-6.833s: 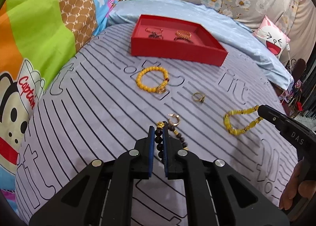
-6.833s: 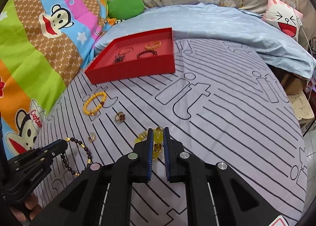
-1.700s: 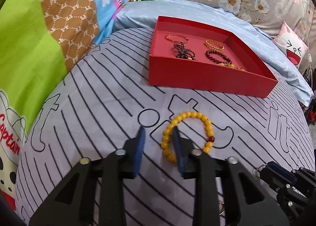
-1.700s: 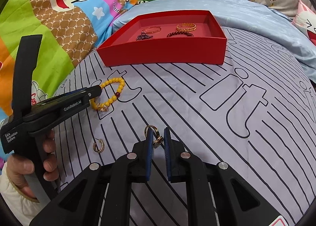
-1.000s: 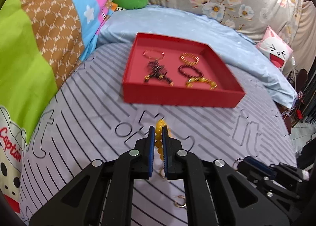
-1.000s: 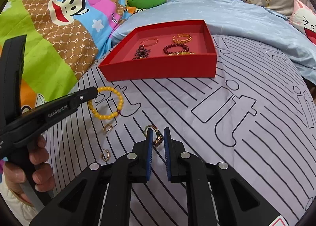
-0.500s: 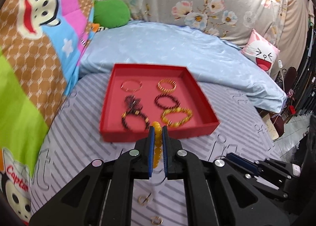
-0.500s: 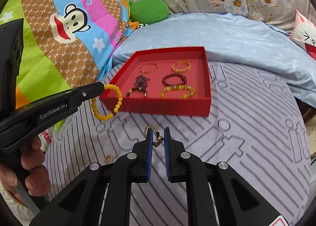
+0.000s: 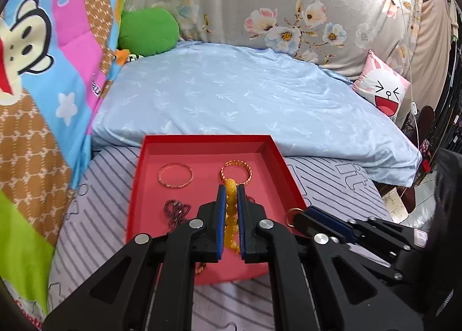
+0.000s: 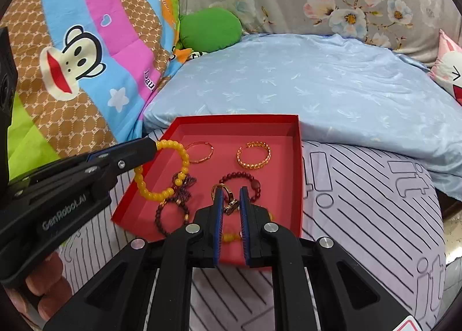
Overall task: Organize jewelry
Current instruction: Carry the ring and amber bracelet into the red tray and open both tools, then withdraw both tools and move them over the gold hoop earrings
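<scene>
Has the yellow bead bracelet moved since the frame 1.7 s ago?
Yes. The yellow bead bracelet, then flat on the striped bedsheet in front of the red tray, now hangs from the left gripper over the tray's left side.

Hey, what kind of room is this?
Probably a bedroom: the red jewelry tray sits on a striped grey bedsheet, with a pale blue pillow and cartoon monkey quilt behind.

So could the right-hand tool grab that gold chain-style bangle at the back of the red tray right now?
Probably not as it stands. The right gripper is shut on a ring, so its fingers are occupied. The path itself looks free: the gold chain bangle lies uncovered in the red tray, just ahead.
</scene>
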A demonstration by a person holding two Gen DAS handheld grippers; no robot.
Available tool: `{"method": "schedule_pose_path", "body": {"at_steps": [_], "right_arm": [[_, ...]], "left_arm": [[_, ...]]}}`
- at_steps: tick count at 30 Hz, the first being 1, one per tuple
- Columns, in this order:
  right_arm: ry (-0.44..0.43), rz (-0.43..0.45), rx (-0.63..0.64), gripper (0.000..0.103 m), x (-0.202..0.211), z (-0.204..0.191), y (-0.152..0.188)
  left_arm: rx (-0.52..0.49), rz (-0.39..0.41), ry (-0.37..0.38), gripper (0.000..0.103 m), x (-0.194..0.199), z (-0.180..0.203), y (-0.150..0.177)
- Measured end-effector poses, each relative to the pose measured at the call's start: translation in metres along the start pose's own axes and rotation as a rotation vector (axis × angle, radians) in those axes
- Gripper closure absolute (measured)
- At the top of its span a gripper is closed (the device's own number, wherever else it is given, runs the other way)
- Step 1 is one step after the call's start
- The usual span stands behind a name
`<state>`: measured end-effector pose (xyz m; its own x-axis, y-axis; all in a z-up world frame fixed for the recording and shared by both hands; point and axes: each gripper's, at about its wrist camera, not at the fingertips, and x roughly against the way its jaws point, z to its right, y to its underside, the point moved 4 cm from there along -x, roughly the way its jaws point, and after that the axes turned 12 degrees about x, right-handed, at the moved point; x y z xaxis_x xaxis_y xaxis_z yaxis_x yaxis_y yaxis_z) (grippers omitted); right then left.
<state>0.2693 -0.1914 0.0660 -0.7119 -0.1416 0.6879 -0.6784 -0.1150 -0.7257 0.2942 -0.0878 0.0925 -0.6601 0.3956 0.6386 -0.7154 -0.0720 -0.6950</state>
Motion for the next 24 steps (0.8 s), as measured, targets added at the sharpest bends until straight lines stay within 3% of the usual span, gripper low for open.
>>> {"method": "schedule_pose_path", "body": {"at_steps": [8,14,18,20,22,24], "right_arm": [[-0.026,-0.076,-0.034,0.092,-0.057,0.010,-0.004],[-0.018,-0.121,-0.030,0.092,-0.082,0.012,0.005],[0.009,-0.112,-0.024,0.077,-0.084,0.013,0.007],[0.020,-0.102,-0.023,0.071,-0.082,0.013,0.006],[0.029,-0.095,-0.019,0.070,-0.078,0.013,0.007],[0.036,-0.089,-0.013,0.070,-0.073,0.013,0.008]], "left_arm": [[0.093,-0.084,0.034,0.096,-0.053,-0.020,-0.003],[0.080,-0.108,-0.018,0.095,-0.079,-0.034,0.007],[0.060,-0.092,-0.082,0.094,-0.084,-0.043,0.012],[0.052,-0.089,-0.110,0.078,-0.084,-0.047,0.013],[0.050,-0.071,-0.145,0.069,-0.081,-0.051,0.014],[0.043,-0.054,-0.173,0.069,-0.075,-0.055,0.015]]}}
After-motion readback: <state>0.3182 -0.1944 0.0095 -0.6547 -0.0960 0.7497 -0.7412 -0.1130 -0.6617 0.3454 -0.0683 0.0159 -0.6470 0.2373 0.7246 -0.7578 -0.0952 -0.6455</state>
